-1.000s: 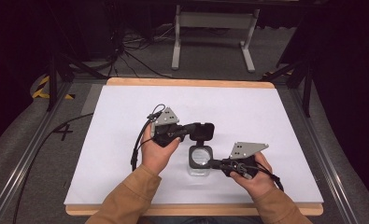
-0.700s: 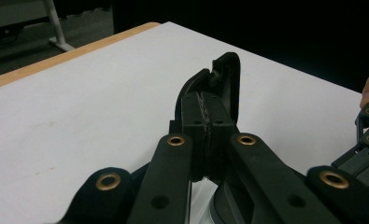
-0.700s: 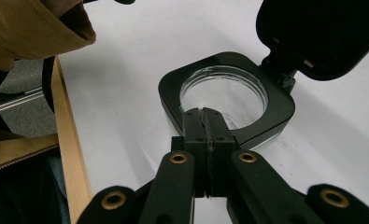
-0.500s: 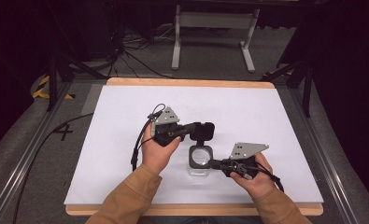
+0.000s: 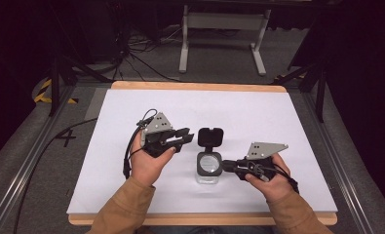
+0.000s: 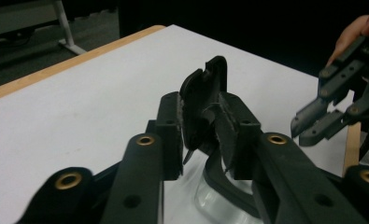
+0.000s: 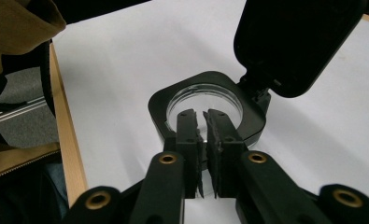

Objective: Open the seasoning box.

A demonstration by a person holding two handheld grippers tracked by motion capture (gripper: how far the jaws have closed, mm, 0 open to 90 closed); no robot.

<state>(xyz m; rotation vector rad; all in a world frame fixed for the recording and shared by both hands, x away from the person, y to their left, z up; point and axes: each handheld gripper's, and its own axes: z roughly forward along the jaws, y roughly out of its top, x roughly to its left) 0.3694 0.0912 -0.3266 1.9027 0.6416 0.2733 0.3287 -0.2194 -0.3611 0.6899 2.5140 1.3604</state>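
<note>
The left hand-held gripper (image 6: pixel 198 135) clamped the black flip lid (image 5: pixel 210 136), which now stood fully upright at frame centre, more raised than half a second before. The right hand-held gripper (image 7: pixel 204 140) pinched the black rim of the clear container (image 5: pixel 208 168) on the white counter (image 5: pixel 278 122), steadying it; opening looked done.

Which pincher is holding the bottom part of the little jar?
The right gripper: its fingers are shut on the jar's black rim. The left gripper is up by the raised lid instead.
</note>
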